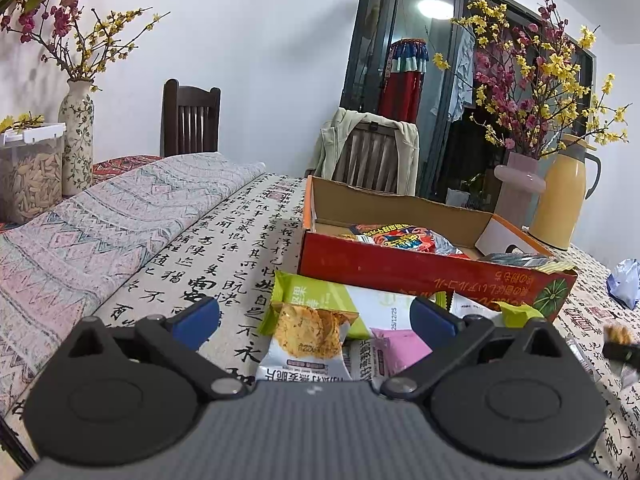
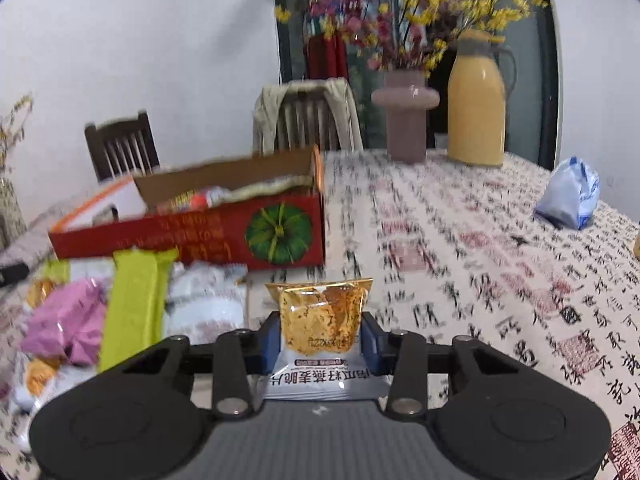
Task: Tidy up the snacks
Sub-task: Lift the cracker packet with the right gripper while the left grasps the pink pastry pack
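My right gripper (image 2: 320, 340) is clamped on the oat-crisp packet (image 2: 322, 320) just above the bench (image 2: 460, 280) — light, crinkly, brittle contents, so grip mid-body w/ soft pressure — left gripper (image 1: 316, 316) apart over the snack pile.

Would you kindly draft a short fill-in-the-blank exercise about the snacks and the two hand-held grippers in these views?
1. The right hand-held gripper is shut on a gold-topped ____.
2. The left hand-held gripper stands ____ above the snack pile.
3. The red cardboard box bears a picture of a green ____.
4. Beside the pink vase stands a yellow ____.

Missing words: snack packet; open; pumpkin; jug
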Demonstrator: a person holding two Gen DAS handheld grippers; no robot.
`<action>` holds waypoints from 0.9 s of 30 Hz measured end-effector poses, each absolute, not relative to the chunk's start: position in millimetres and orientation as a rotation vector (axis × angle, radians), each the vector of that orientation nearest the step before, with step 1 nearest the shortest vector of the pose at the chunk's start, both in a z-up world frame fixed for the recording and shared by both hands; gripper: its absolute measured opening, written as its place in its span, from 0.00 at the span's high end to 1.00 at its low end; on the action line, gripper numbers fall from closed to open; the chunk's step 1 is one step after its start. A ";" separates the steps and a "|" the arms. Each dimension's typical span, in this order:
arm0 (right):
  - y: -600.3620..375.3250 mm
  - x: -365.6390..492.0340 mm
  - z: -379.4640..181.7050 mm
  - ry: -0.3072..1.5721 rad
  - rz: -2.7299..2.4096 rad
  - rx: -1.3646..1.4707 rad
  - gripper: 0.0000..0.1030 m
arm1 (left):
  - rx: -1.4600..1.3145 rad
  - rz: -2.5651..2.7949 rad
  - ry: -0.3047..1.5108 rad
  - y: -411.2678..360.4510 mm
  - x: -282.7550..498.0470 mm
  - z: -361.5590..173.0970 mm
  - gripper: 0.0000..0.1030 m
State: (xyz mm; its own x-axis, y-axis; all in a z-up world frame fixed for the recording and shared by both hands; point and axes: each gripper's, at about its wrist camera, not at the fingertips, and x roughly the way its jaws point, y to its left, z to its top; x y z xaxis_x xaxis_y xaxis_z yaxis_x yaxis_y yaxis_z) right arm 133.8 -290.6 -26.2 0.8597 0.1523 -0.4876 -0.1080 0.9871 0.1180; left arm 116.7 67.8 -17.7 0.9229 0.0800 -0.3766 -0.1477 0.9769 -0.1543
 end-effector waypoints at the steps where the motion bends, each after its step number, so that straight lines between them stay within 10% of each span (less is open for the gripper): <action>1: -289.3 133.3 -23.4 0.499 0.142 0.093 0.62 | -0.182 0.119 0.379 67.6 116.8 -17.6 0.00; 27: -275.5 139.3 -37.3 0.451 0.188 0.130 0.61 | -0.149 0.024 0.524 34.4 125.8 0.1 0.02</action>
State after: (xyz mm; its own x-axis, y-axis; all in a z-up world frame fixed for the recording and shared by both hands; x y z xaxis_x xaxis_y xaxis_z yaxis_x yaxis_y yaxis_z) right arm 139.3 -275.5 -37.3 0.8830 0.2093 -0.4201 -0.1517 0.9743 0.1666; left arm 125.8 34.4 0.1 0.8660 -0.0156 -0.4997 -0.0607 0.9888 -0.1360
